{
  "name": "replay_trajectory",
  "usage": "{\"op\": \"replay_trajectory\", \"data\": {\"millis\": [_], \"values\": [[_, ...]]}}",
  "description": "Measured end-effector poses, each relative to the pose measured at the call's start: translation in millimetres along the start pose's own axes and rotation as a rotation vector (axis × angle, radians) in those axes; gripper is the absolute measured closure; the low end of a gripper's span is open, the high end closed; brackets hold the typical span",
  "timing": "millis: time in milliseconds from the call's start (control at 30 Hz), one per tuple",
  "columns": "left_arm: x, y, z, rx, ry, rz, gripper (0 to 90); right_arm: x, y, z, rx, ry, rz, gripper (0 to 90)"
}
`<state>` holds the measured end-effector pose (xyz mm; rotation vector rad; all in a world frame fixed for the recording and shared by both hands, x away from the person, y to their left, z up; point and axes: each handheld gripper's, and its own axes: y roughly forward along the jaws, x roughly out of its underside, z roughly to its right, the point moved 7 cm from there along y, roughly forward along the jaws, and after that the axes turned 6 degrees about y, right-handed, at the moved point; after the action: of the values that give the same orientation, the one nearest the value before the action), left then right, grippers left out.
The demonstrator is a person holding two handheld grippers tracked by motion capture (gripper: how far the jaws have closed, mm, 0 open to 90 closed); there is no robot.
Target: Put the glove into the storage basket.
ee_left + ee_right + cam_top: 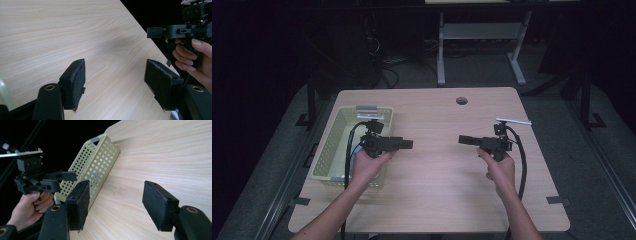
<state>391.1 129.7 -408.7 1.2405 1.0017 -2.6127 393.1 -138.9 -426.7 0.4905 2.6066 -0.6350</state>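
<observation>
The wooden table (432, 200) carries a light woodgrain top with rounded corners; a small dark round hole (461, 100) sits near its far edge. Its surface between the two grippers is bare, as the left gripper view (50, 37) and the right gripper view (175, 157) confirm.

The pale green perforated basket (326, 160) stands on the left part of the table, its long side running from near to far, with a grey handle at the far end. In the right gripper view the same basket (100, 162) lies beyond the left jaw, rows of round holes plain in its wall. A trace of blue shows inside it; what it is cannot be told.

The left hand (367, 167) holds the left gripper (406, 144) over the basket's right-hand rim, jaws pointing level toward the table's middle. In the left gripper view (115, 82) the two black padded jaws stand spread, with bare table between them and nothing touching the pads.

The right hand (499, 170) holds the right gripper (464, 139) above the right part of the table, jaws pointing level toward the left gripper, the two well apart. In the right gripper view (116, 202) its jaws likewise stand spread and empty. A black cable trails from each gripper toward the near edge.
</observation>
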Motion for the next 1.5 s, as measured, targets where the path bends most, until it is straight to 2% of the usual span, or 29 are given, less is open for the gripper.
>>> {"op": "replay_trajectory", "data": {"millis": [567,800,1067,1133,1233,1367,1500], "values": [[-0.3,27.2,15.5,0.027,0.015,-0.009,31.4,-1.9,-33.9,29.0,0.029,0.031,0.018,37.4],[3.9,41.3,24.2,0.056,0.022,-0.027,30.1,2.0,-46.0,41.5,0.049,0.034,0.02,37.0],[11.7,49.5,33.0,0.066,0.035,-0.029,29.8,9.8,-55.0,49.7,0.063,0.044,0.019,36.7],[15.1,50.3,34.1,0.068,0.048,-0.033,29.8,14.3,-58.4,52.6,0.067,0.043,0.023,36.5],[20.2,52.4,36.2,0.079,0.029,-0.033,29.8,17.1,-61.4,54.1,0.069,0.045,0.021,36.5],[25.4,53.2,37.7,0.078,0.046,-0.034,29.5,20.8,-67.6,57.6,0.078,0.047,0.028,36.5],[30.9,53.6,42.2,0.085,0.041,-0.026,29.2,25.4,-70.9,61.8,0.09,0.055,0.026,36.6]]}}
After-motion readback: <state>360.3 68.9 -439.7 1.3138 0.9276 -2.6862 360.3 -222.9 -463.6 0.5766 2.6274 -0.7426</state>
